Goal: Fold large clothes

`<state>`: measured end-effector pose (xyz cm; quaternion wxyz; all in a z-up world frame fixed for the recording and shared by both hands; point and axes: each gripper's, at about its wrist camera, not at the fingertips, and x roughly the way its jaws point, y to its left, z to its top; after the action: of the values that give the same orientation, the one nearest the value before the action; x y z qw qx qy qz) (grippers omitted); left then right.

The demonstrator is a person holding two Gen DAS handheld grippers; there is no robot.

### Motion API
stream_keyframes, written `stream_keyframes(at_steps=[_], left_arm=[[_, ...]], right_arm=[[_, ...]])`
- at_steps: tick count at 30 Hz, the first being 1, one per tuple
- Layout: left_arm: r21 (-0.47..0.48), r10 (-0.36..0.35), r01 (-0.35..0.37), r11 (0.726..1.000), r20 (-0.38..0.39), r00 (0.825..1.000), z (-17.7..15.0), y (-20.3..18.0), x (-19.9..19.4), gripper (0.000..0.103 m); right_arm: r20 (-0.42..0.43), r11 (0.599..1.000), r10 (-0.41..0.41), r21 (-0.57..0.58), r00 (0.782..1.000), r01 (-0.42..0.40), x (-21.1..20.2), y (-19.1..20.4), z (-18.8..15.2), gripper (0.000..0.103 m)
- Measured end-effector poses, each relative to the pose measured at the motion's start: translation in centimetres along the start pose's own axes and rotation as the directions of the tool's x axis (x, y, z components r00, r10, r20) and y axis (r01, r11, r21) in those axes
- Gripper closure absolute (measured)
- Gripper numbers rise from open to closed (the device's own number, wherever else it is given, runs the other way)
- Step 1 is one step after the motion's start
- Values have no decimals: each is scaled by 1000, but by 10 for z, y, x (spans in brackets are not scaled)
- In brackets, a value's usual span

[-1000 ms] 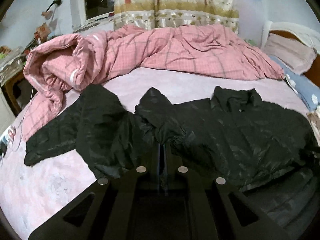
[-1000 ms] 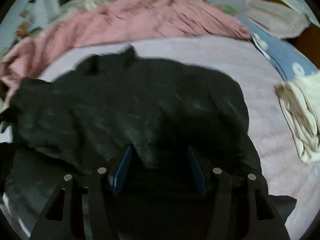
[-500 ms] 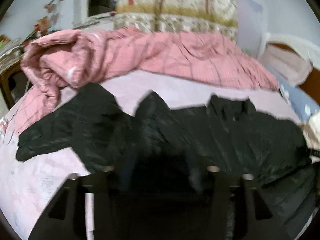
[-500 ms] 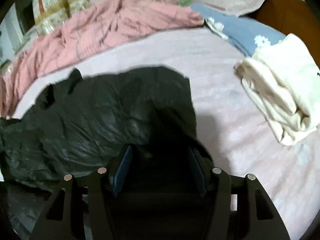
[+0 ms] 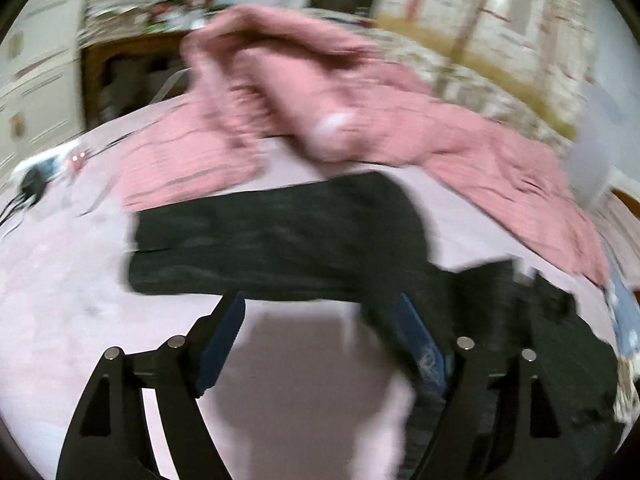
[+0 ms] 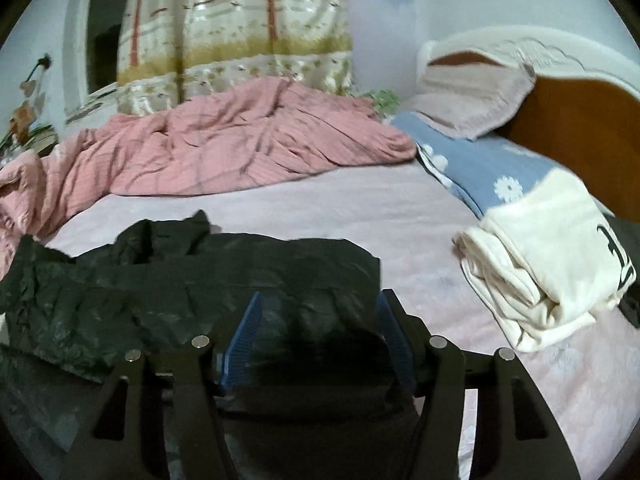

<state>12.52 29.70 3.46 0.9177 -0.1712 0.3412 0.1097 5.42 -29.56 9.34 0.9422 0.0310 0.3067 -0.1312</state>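
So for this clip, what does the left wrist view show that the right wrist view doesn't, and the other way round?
Only the left wrist view, which is blurred, shows the wooden cabinet beside the bed and the jacket's sleeve stretched out flat, ahead of the open left tool.

Only the right wrist view shows the folded cream garment, the blue flowered pillow, the headboard and the open right tool over the jacket's body.

Both show the black jacket, the pink quilt, the patterned curtain and the pink bedsheet.
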Motion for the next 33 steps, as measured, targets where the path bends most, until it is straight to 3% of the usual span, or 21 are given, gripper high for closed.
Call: stream_keyframes(at_steps=[4, 7, 9, 13, 18, 19, 20, 21, 22, 23, 25, 27, 29, 31, 33], left_arm=[[-125, 90, -95, 988, -43, 995, 3, 58, 21, 22], [-206, 86, -103, 973, -88, 992, -7, 90, 43, 23], [-255, 44, -78, 964, -138, 989, -13, 103, 58, 24], [-270, -6, -17, 963, -87, 996, -11, 107, 58, 24], [-376, -13, -26, 926, -100, 995, -6, 120, 63, 30], [-366, 1, -39, 930, -103, 995, -4, 119, 65, 42], [-344, 33, -70, 936, -111, 993, -3, 117, 68, 69], [-315, 64, -97, 944, -114, 991, -3, 115, 69, 88], [-297, 44, -75, 952, -109, 993, -2, 112, 69, 99], [-305, 31, -53, 951, -78, 996, -2, 110, 62, 100], [-267, 22, -6, 964, 57, 998, 4, 95, 32, 100], [-130, -6, 34, 991, 208, 978, 12, 61, -9, 100], [-19, -96, 107, 994, 311, 945, 15, 28, -44, 100], [89, -219, 200, 976, 385, 897, 12, -7, -80, 100], [203, -334, 272, 941, 411, 848, 4, -46, -113, 100]], right_arm=[[8, 999, 33, -22, 999, -33, -8, 11, -3, 39], [10, 998, 40, -46, 999, -40, -8, 18, -6, 39], [8, 998, 27, -62, 1000, -26, -5, 21, -7, 39], [-33, 998, 27, -52, 999, -29, 6, 18, -11, 38], [-68, 999, 31, -18, 997, -32, 16, 11, -14, 39], [-68, 999, 28, -19, 997, -29, 16, 11, -14, 39], [-66, 1000, 26, -16, 997, -27, 16, 11, -14, 38], [-66, 1000, 25, -12, 998, -26, 16, 11, -14, 39], [-67, 1000, 27, -7, 997, -27, 15, 11, -14, 39], [-68, 999, 35, 2, 997, -34, 15, 10, -14, 39], [-67, 999, 40, 9, 997, -39, 14, 10, -14, 39], [-60, 999, 35, 9, 998, -35, 12, 10, -13, 39], [-48, 999, 30, 14, 998, -30, 9, 11, -11, 39], [-41, 999, 39, 17, 998, -38, 5, 14, -9, 39], [-33, 999, 41, 12, 999, -40, 1, 16, -9, 39]])
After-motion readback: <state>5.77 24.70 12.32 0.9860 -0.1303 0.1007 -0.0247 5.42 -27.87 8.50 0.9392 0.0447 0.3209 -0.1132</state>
